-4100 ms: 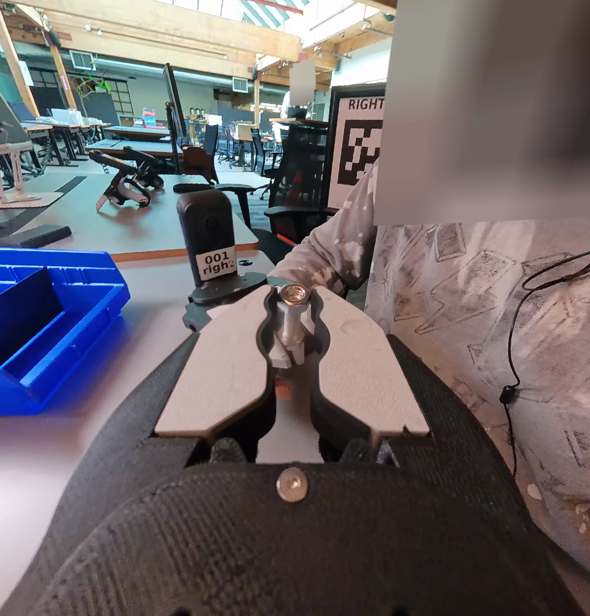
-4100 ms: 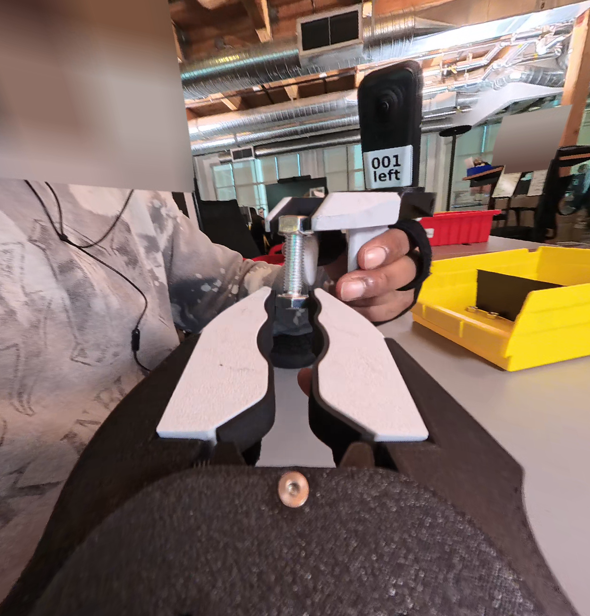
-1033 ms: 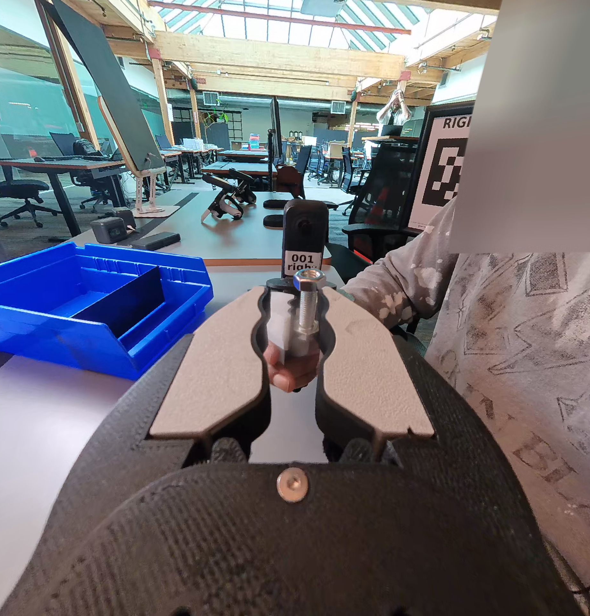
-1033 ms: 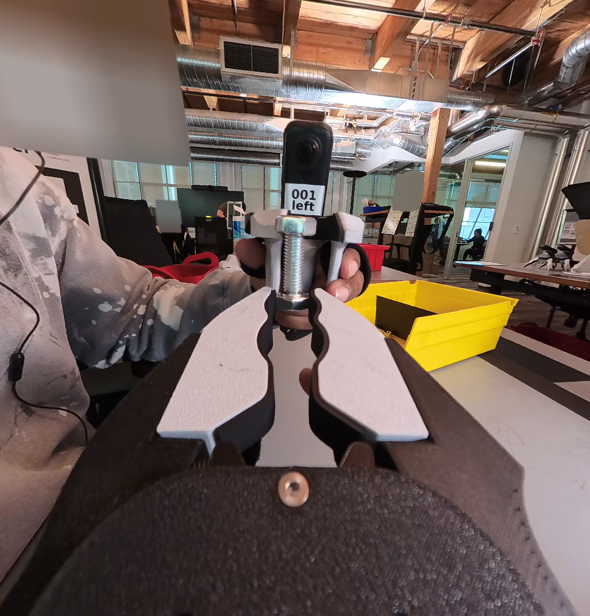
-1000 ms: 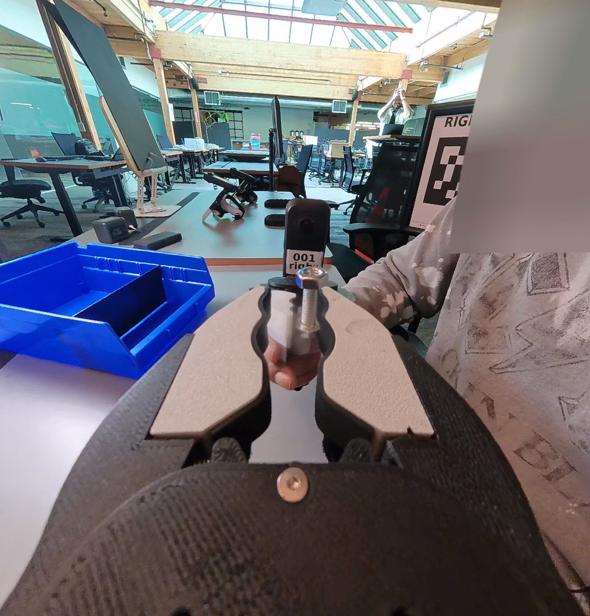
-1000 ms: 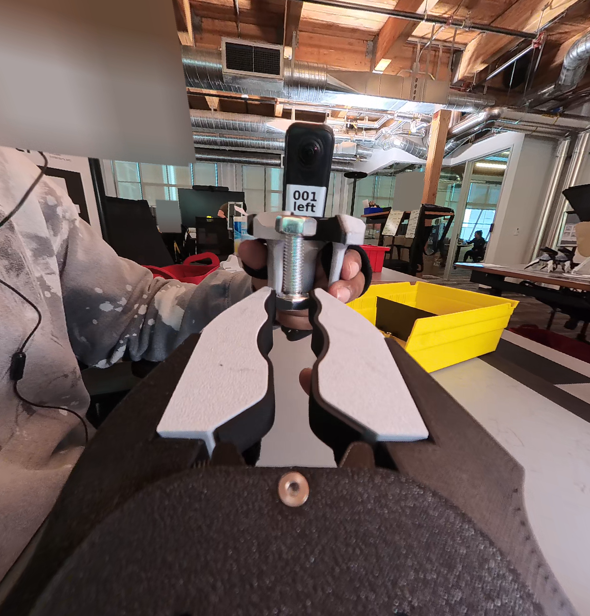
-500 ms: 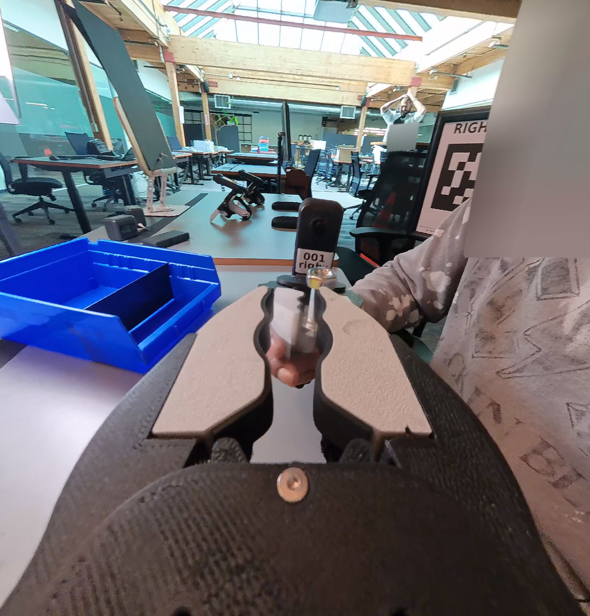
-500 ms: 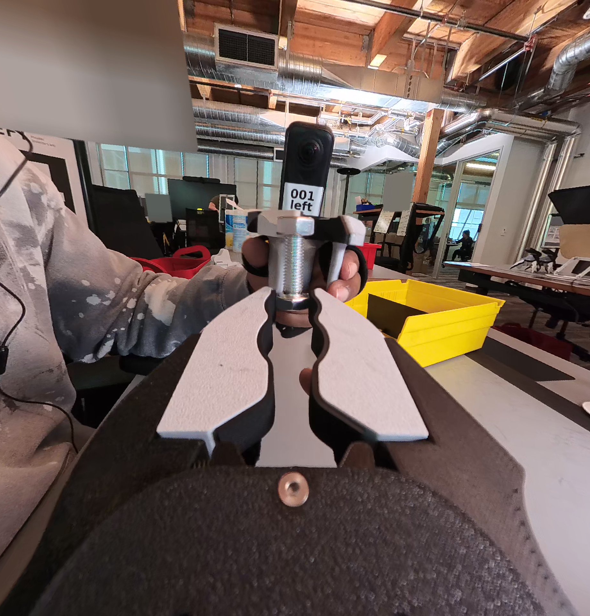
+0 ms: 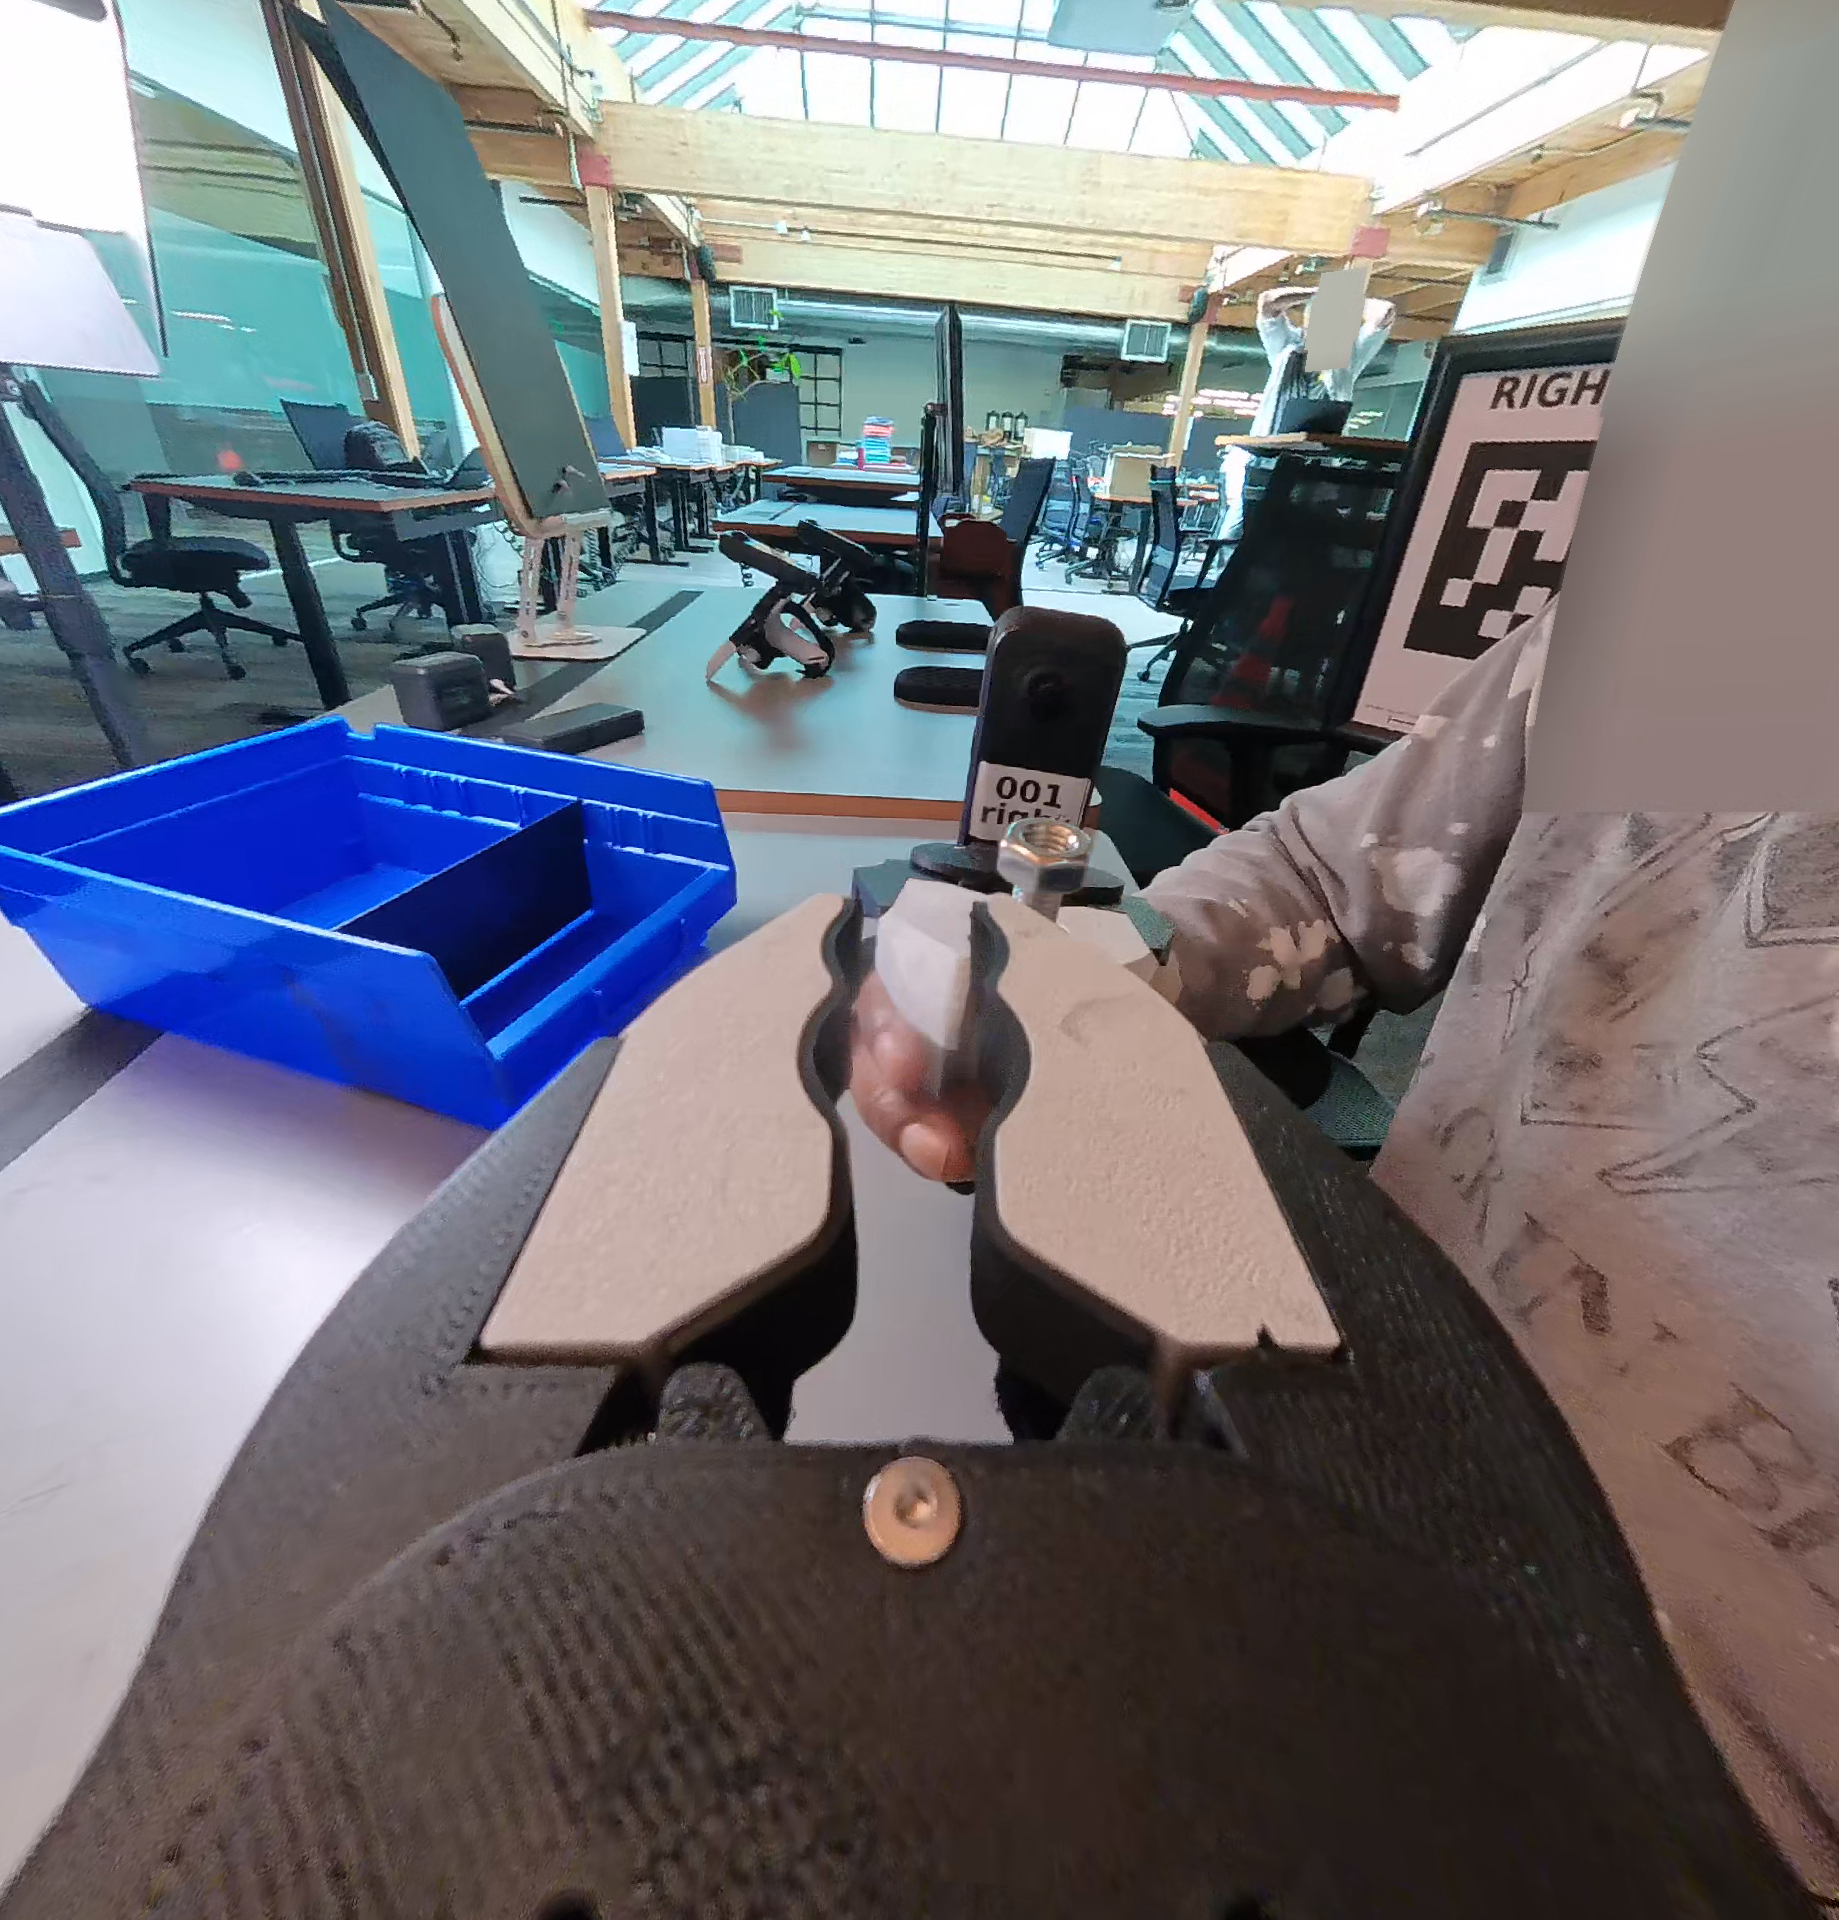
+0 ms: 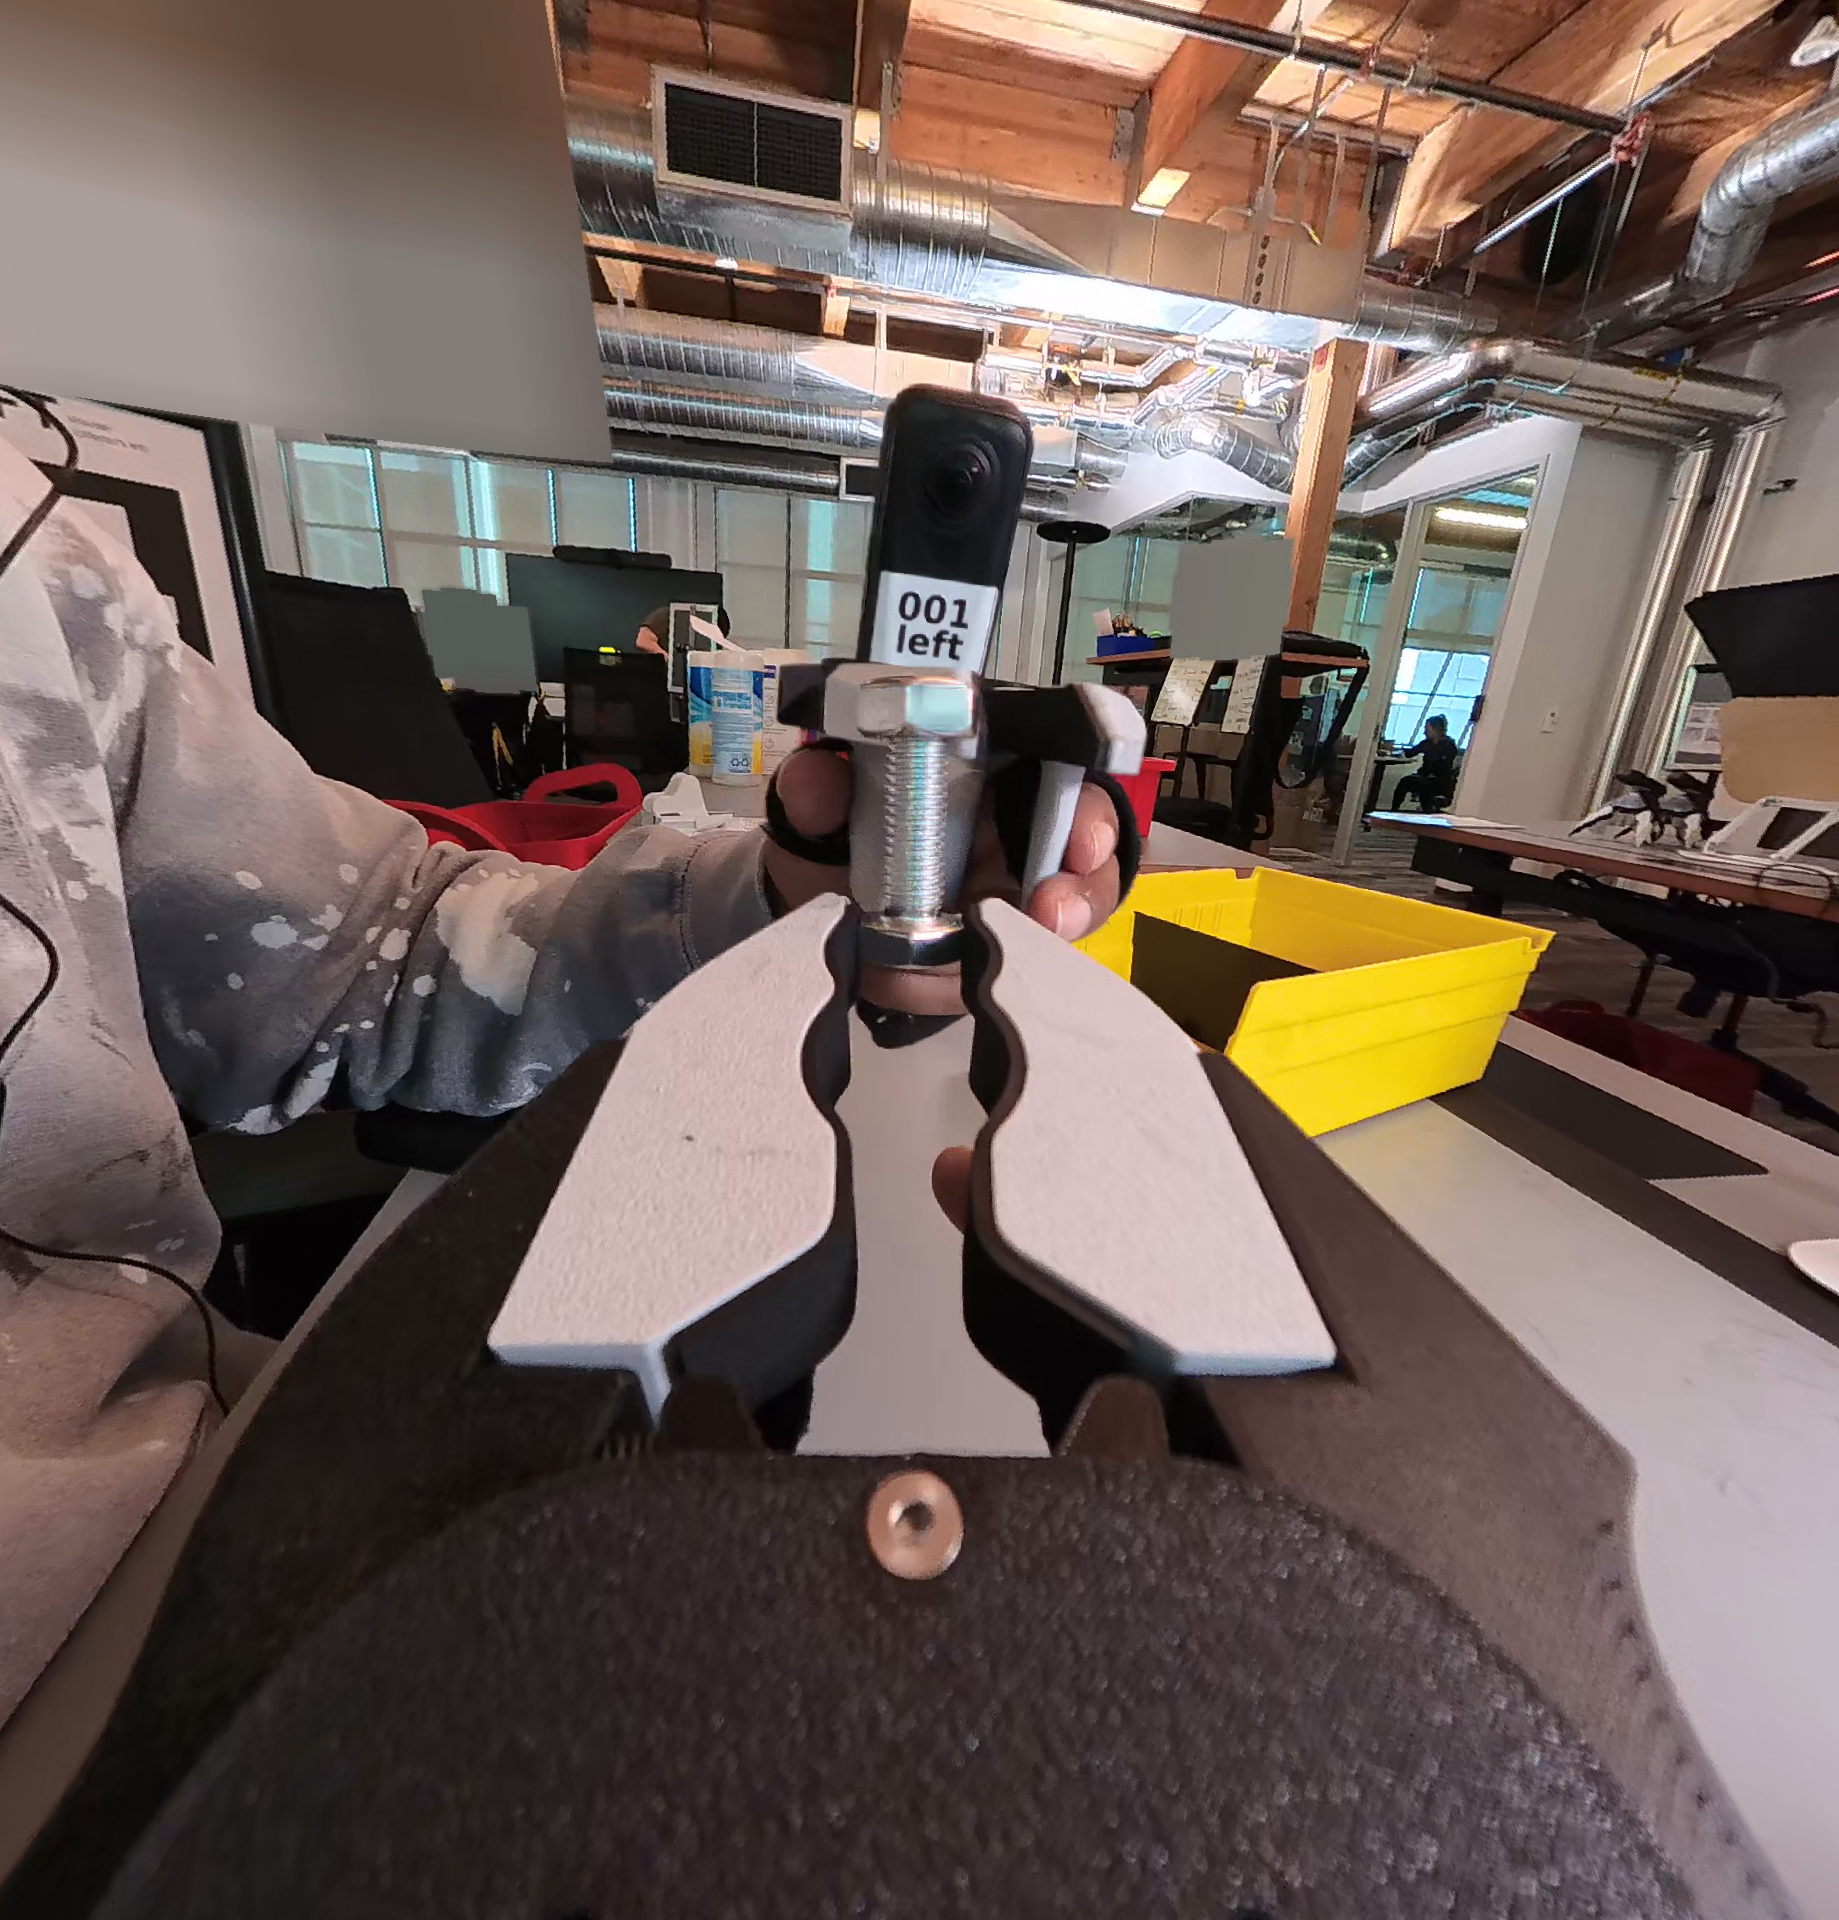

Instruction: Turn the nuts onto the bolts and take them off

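Note:
A steel bolt (image 10: 910, 821) stands upright between my two grippers, above the grey table (image 10: 1621, 1351). My right gripper (image 10: 910, 920) is shut on the hex nut (image 10: 910, 943) at the bolt's lower end. The left gripper's fingers (image 10: 1102, 727) face me and hold the bolt head at the top. In the left wrist view my left gripper (image 9: 915, 914) is nearly closed. The nut (image 9: 1040, 847) shows just past its right fingertip, and the bolt shaft is mostly hidden. A white finger of the right gripper (image 9: 920, 966) and a hand show blurred in the gap.
A blue bin (image 9: 219, 935) sits on the table to the left in the left wrist view. A yellow bin (image 10: 1393, 997) sits to the right in the right wrist view. The person's torso and sleeve (image 9: 1621, 1143) are close by. A red basket (image 10: 541, 821) stands behind. My two grippers' fingertips are within a few centimetres of each other.
In the left wrist view the nut and bolt tip have shifted from between the fingertips to the right of them. The right wrist view is nearly unchanged, and both grips hold.

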`<action>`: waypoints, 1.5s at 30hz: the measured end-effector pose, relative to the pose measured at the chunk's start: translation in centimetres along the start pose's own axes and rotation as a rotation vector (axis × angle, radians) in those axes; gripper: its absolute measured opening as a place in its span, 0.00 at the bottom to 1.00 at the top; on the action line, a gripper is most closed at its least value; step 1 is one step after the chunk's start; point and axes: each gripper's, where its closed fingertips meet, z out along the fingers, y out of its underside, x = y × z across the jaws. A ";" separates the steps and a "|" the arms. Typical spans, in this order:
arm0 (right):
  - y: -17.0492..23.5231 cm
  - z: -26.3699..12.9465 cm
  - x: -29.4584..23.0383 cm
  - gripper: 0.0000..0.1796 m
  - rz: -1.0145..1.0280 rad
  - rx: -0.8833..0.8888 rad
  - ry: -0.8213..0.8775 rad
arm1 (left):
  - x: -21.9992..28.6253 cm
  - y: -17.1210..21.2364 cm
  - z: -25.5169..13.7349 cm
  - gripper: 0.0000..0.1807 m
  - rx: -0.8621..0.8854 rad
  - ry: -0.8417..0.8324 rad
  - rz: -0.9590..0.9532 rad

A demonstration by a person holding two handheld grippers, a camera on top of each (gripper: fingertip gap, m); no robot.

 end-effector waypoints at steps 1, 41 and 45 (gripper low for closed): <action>0.1 0.0 0.1 0.10 0.003 -0.002 0.003 | 0.1 -0.1 -0.1 0.12 0.006 0.007 -0.007; 0.3 -0.5 2.1 0.10 0.044 0.005 0.097 | -2.7 1.5 0.0 0.11 -0.052 -0.163 -0.108; 1.2 -0.2 2.5 0.10 0.042 -0.038 0.121 | -1.0 0.9 0.8 0.17 -0.028 -0.072 -0.123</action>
